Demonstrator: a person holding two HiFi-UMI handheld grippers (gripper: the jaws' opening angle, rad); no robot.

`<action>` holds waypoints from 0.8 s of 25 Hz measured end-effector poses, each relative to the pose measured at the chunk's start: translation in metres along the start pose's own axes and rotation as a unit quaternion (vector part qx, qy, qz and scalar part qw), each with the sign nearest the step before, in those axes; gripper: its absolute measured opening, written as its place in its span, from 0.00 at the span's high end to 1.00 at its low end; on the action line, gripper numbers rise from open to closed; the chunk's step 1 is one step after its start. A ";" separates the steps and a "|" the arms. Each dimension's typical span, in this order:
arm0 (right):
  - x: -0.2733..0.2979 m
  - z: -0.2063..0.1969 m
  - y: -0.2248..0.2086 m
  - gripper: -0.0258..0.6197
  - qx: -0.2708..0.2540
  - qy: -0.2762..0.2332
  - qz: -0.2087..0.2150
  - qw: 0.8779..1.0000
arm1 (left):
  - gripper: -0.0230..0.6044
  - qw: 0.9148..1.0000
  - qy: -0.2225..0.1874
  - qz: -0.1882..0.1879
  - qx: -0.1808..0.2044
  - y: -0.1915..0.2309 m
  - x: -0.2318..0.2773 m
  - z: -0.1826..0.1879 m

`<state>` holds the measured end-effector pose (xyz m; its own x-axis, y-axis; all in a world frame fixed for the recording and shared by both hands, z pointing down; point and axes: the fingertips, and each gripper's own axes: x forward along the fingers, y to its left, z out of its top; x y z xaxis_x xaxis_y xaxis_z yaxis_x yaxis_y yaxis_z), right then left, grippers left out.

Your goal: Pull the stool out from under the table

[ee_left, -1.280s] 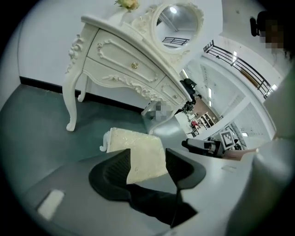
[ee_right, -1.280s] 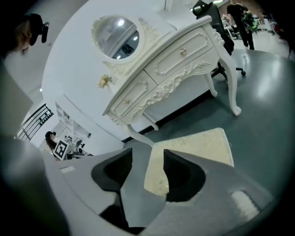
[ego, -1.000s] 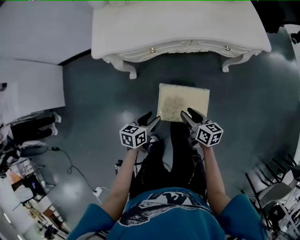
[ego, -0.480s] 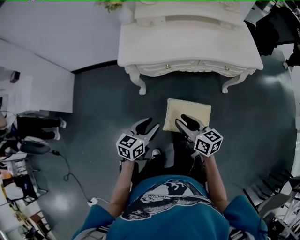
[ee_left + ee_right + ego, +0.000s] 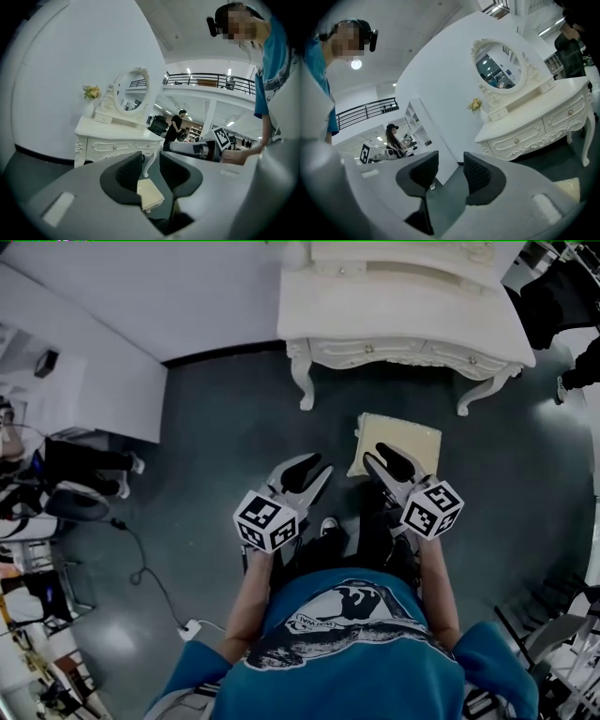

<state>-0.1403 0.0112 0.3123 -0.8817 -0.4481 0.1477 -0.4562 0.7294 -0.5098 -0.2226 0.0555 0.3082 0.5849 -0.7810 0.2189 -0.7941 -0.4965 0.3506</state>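
Only the gripper views show the oval mirror (image 5: 500, 65) on the dressing table (image 5: 403, 324), while the head view shows the square cream stool (image 5: 414, 432) out on the floor before that surface, with the left gripper (image 5: 307, 470) and right gripper (image 5: 384, 460) empty, their jaws half apart after closing partway.

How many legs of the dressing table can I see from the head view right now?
2: the front left leg and the front right leg. Any rear legs are hidden under the tabletop.
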 end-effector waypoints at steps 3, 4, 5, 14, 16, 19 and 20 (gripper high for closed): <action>-0.001 -0.011 0.026 0.72 -0.009 0.003 -0.002 1.000 | 0.78 1.000 0.004 0.002 -0.007 -0.001 -0.032 -0.013; -0.002 -0.015 0.034 0.72 -0.014 0.008 0.000 1.000 | 0.78 1.000 0.006 0.004 -0.010 -0.002 -0.039 -0.017; -0.005 -0.018 0.041 0.72 -0.019 0.013 0.001 1.000 | 0.78 1.000 0.007 0.006 -0.012 -0.004 -0.046 -0.021; -0.030 -0.027 0.068 0.74 -0.047 0.039 0.012 0.998 | 0.80 1.000 0.005 0.002 -0.007 -0.041 -0.053 -0.040; -0.035 -0.028 0.072 0.75 -0.065 0.050 0.015 0.996 | 0.81 1.000 0.004 0.002 -0.003 -0.050 -0.053 -0.040; -0.045 -0.026 0.076 0.78 -0.076 0.053 0.024 0.995 | 0.83 1.000 -0.001 0.006 0.000 -0.060 -0.052 -0.036; -0.050 -0.026 0.076 0.79 -0.076 0.052 0.027 0.995 | 0.84 1.000 -0.002 0.008 0.003 -0.063 -0.051 -0.035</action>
<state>-0.1344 0.1024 0.2881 -0.9094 -0.3566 0.2141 -0.4142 0.8241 -0.3865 -0.1971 0.1401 0.3069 0.5712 -0.7907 0.2200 -0.8043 -0.4859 0.3420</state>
